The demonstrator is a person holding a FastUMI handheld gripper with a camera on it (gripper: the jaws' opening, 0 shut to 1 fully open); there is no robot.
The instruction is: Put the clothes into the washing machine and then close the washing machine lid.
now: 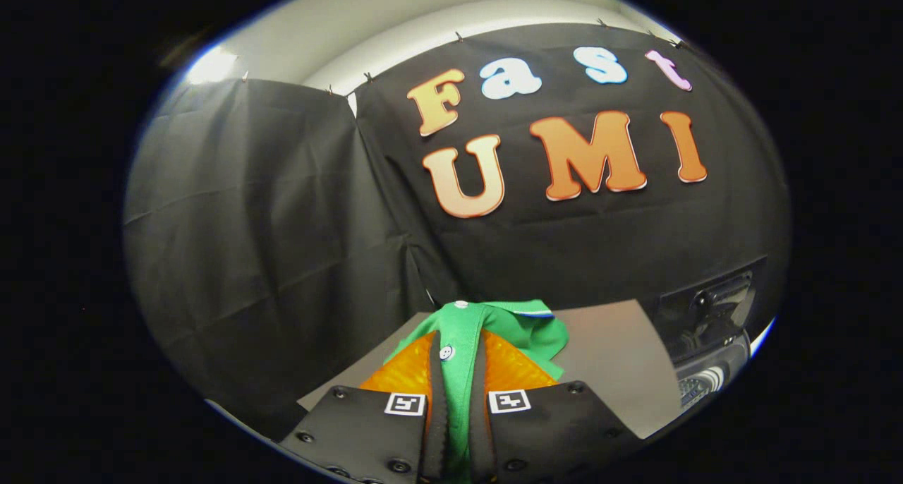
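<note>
Claw (pixel 458 360) pinching green shirt (pixel 525 329), both fingers pressed on fabric. Shirt lifted above grey bench (pixel 614 371). Dark washing machine (pixel 712 329) right of shirt.

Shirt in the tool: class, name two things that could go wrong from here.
1. The tool pinches only a narrow fold of the green shirt by its buttons; it may slip free in transit.
2. The rest of the shirt bunches ahead of the fingers and could snag on the grey board.
</note>
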